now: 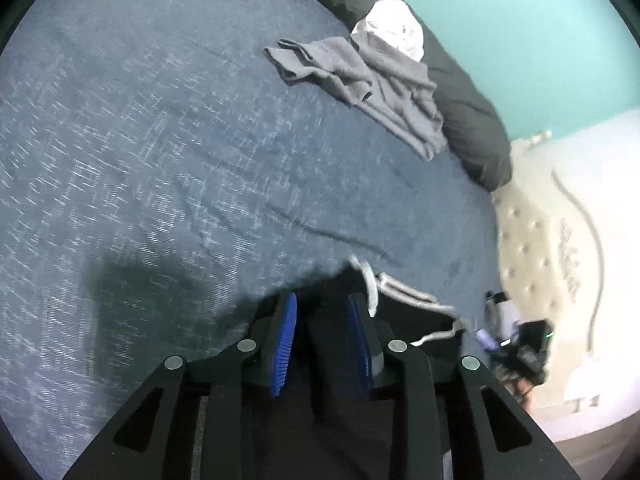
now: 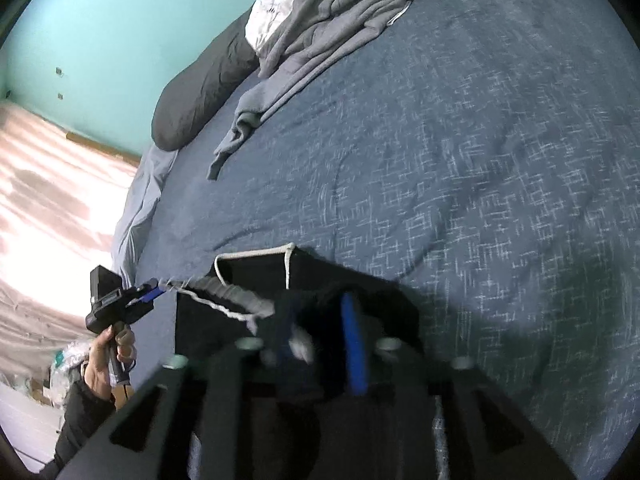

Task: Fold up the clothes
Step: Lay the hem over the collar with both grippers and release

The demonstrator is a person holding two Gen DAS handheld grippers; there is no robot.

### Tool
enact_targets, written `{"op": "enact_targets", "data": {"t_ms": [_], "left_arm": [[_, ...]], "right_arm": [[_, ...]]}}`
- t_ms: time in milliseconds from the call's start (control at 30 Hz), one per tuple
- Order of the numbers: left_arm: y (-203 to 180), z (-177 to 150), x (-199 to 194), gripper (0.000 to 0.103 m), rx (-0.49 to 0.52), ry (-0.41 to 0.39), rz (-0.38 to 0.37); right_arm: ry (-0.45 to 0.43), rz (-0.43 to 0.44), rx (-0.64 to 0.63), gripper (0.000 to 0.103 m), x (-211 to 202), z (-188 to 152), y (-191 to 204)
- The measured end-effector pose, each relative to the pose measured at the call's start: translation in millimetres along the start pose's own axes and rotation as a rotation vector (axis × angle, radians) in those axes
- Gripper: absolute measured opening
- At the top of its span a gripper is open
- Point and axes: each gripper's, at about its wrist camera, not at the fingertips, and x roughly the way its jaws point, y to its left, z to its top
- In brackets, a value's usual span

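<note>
A black garment with a white drawstring hangs stretched between my two grippers above the blue bedspread. My right gripper is shut on its waistband edge, black cloth bunched between the blue pads. My left gripper is shut on the other end of the same black garment. The left gripper also shows in the right wrist view, pinching the waistband. A crumpled grey garment lies at the far side of the bed.
A white garment sits on a dark pillow by the teal wall. The bed edge and a pale tufted surface lie right of my left gripper. A bright floor lies left of the bed.
</note>
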Motion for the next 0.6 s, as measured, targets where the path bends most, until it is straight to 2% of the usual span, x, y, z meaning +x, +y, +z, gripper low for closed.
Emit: {"op": "enact_targets", "data": {"t_ms": [100,200,300,600], "left_arm": [[-4.8,-3.7,6.0,0.029,0.041,0.007,0.035],[-8.8,-5.0,15.3,0.029,0.094,-0.002,0.080],[-14.0,-5.1,21.4,0.029,0.147,-0.020,0.090],[-38.8,-4.7,39.1,0.032,0.310,-0.026,0.141]], "right_arm": [[-0.034,0.009,0.014,0.045,-11.7,1.5,-1.6],[-0.038,-0.041,-0.019,0.045,-13.9,0.6,0.1],[-0.041,-0.073,-0.068,0.045,-10.3,-1.7,3.0],[-0.016,-0.236,-0.329,0.045,25.3,-10.2,28.7]]}}
